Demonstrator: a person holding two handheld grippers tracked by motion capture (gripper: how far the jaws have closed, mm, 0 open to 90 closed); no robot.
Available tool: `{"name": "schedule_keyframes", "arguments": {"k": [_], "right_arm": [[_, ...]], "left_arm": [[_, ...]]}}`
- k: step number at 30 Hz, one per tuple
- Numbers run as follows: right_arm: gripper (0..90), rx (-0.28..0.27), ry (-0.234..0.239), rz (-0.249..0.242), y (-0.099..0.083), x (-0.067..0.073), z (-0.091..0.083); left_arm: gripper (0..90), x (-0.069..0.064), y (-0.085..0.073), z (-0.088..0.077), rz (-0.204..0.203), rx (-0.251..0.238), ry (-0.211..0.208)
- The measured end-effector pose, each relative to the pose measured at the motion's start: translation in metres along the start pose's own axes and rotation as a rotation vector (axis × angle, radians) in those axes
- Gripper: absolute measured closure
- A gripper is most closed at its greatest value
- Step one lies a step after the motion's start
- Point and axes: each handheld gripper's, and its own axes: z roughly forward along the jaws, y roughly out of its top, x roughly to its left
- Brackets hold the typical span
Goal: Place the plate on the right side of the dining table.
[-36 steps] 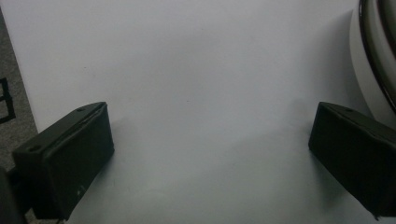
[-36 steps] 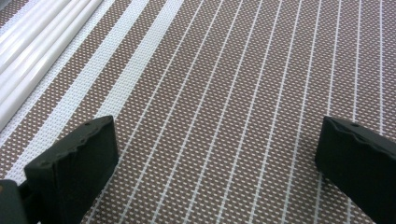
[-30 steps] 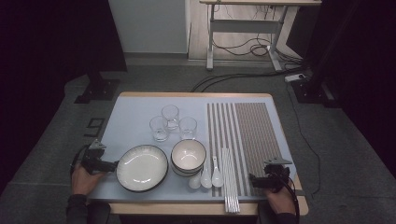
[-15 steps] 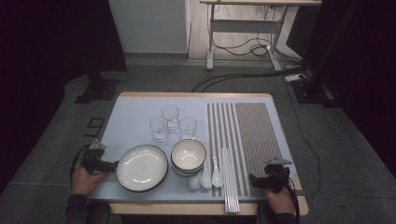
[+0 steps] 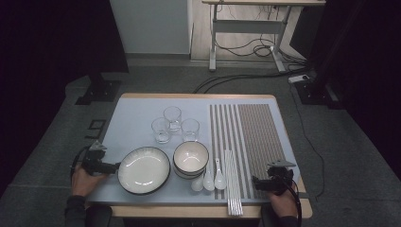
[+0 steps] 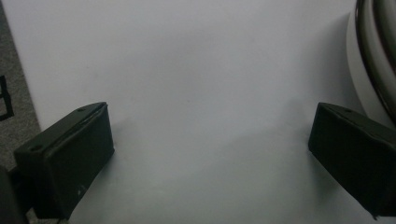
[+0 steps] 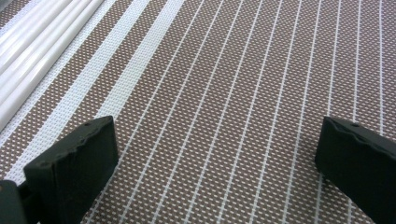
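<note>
Since a second ago you've barely moved: your left gripper has crept slightly toward the plate by the table's near left corner, and your right gripper has edged slightly along the near edge toward the chopsticks.

The desk had a smooth, matt pale top, and the placemat was a coarse brown weave with white stripes. At upper left of the right gripper view the chopsticks looked glossy white plastic; the plate shone like glazed ceramic, and the tongs were matt black.
</note>
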Motion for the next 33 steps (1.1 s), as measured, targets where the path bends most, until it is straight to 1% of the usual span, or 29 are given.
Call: {"name": "schedule_keyframes", "arguments": {"k": [4,6,10,14,16,17,19,20,21,22,23,24,25,27,29,30,31,32,33], "right_arm": [[0.0,0.000,0.000,0.000,0.000,0.000,0.000],[0.0,0.000,0.000,0.000,0.000,0.000,0.000],[0.0,0.000,0.000,0.000,0.000,0.000,0.000],[0.0,-0.001,0.001,0.000,0.000,0.000,0.000],[0.0,0.000,0.001,0.001,0.000,0.000,0.000],[0.0,-0.001,0.001,0.000,0.000,0.000,0.000],[0.0,-0.001,0.001,0.001,0.000,0.000,0.000],[0.0,-0.001,0.001,0.001,0.000,0.000,0.000],[0.0,-0.001,0.001,0.001,0.000,0.000,0.000],[0.0,-0.001,0.001,0.001,0.000,0.000,0.000],[0.0,-0.001,0.001,0.001,0.000,0.000,0.000],[0.0,-0.001,0.001,0.001,0.000,0.000,0.000],[0.0,-0.001,0.001,0.001,0.000,0.000,0.000],[0.0,-0.001,0.001,0.001,0.000,0.000,0.000],[0.0,-0.001,0.001,0.001,0.000,0.000,0.000],[0.0,-0.001,0.001,0.001,0.000,0.000,0.000],[0.0,-0.001,0.001,0.001,0.000,0.000,0.000],[0.0,-0.001,0.001,0.001,0.000,0.000,0.000],[0.0,-0.001,0.001,0.001,0.000,0.000,0.000]], "left_arm": [[0.0,0.004,0.002,-0.006,-0.018,-0.021,-0.006],[0.0,0.006,0.004,-0.009,-0.028,-0.032,-0.022],[0.0,0.007,0.007,-0.011,-0.031,-0.033,-0.033],[1.7,0.007,0.014,-0.014,-0.029,-0.045,-0.051],[2.8,0.005,0.021,-0.017,-0.017,-0.059,-0.057],[3.4,0.005,0.021,-0.017,-0.017,-0.059,-0.057],[4.3,0.002,0.027,-0.021,-0.002,-0.069,-0.061],[8.4,0.001,0.030,-0.022,0.006,-0.076,-0.066],[10.4,0.000,0.033,-0.024,0.011,-0.083,-0.074],[10.4,-0.001,0.035,-0.025,0.014,-0.089,-0.078],[12.4,-0.003,0.039,-0.027,0.019,-0.098,-0.085],[14.4,-0.006,0.046,-0.029,0.031,-0.109,-0.099],[15.2,-0.006,0.046,-0.029,0.031,-0.109,-0.099],[16.9,-0.009,0.052,-0.030,0.050,-0.115,-0.114],[22.2,-0.015,0.059,-0.029,0.072,-0.114,-0.134],[27.5,-0.017,0.062,-0.028,0.082,-0.113,-0.140],[30.3,-0.021,0.067,-0.026,0.096,-0.113,-0.150],[32.9,-0.021,0.067,-0.026,0.096,-0.113,-0.150],[32.9,-0.023,0.071,-0.024,0.106,-0.113,-0.157]]}}
